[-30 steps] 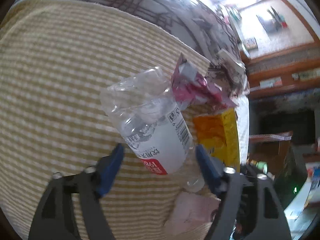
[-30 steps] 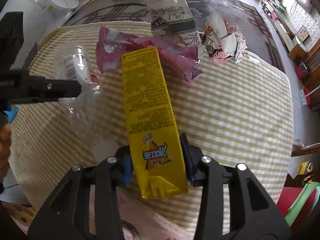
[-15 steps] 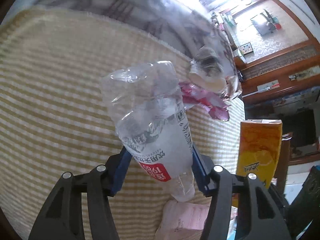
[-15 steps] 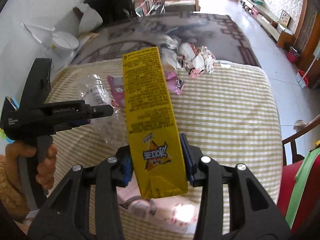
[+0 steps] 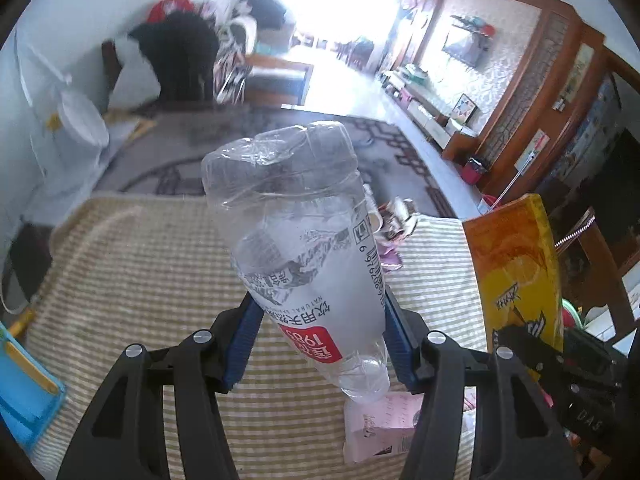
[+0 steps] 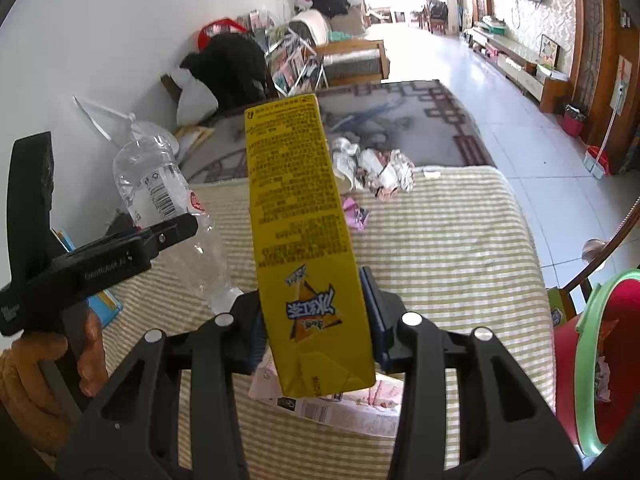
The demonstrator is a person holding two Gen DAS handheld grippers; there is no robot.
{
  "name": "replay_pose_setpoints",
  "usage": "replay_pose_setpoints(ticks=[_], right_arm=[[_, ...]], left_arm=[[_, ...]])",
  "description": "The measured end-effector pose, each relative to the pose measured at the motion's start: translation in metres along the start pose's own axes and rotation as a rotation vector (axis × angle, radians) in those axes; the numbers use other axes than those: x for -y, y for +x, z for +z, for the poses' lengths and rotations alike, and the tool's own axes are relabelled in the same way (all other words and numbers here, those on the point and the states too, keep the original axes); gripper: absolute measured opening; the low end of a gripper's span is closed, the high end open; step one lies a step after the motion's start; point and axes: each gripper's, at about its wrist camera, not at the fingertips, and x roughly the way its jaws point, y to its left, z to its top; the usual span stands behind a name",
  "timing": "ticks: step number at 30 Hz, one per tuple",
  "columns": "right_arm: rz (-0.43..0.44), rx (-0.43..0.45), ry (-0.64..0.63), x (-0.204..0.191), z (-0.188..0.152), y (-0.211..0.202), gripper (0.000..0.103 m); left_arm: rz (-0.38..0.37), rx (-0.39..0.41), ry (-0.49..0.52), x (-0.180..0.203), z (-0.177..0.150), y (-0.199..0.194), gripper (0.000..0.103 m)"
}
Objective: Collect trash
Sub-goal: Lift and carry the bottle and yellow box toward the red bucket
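Left gripper clamped on crushed clear bottle, pads pressing both sides at label; neck end down toward camera, crumpled base up and away, long axis near vertical in frame, held clear above striped cloth

Right gripper clamped on yellow carton, lower part between pads, long axis upright, top leaning away

Pink carton flat on cloth, mostly hidden behind grippers

Crumpled wrappers at far cloth edge, print unreadable

Red bin with green rim cut off at right

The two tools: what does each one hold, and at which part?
Left tool: clear bottle, near its neck. Right tool: yellow carton, lower body.
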Motion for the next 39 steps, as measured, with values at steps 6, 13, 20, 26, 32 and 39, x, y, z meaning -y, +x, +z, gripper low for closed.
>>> replay_pose_setpoints(ticks=[6, 13, 20, 26, 32, 39], right_arm=[[0.002, 0.034, 0.013, 0.004, -0.005, -0.016, 0.04], [-0.005, 0.068, 0.041, 0.016, -0.014, -0.037, 0.04], [-0.01, 0.102, 0.065, 0.035, -0.021, -0.058, 0.04], [-0.009, 0.115, 0.088, 0.059, -0.029, -0.072, 0.04], [-0.01, 0.12, 0.104, 0.079, -0.035, -0.082, 0.04], [-0.009, 0.129, 0.121, 0.109, -0.036, -0.095, 0.04]], left_arm=[[0.018, 0.055, 0.063, 0.015, 0.001, -0.027, 0.054], [0.012, 0.085, 0.099, 0.042, -0.001, -0.036, 0.054], [0.022, 0.11, 0.15, 0.072, -0.008, -0.045, 0.054], [0.001, 0.126, 0.186, 0.1, -0.011, -0.056, 0.054], [-0.001, 0.139, 0.211, 0.127, -0.016, -0.062, 0.054], [-0.006, 0.135, 0.224, 0.156, -0.022, -0.06, 0.054]])
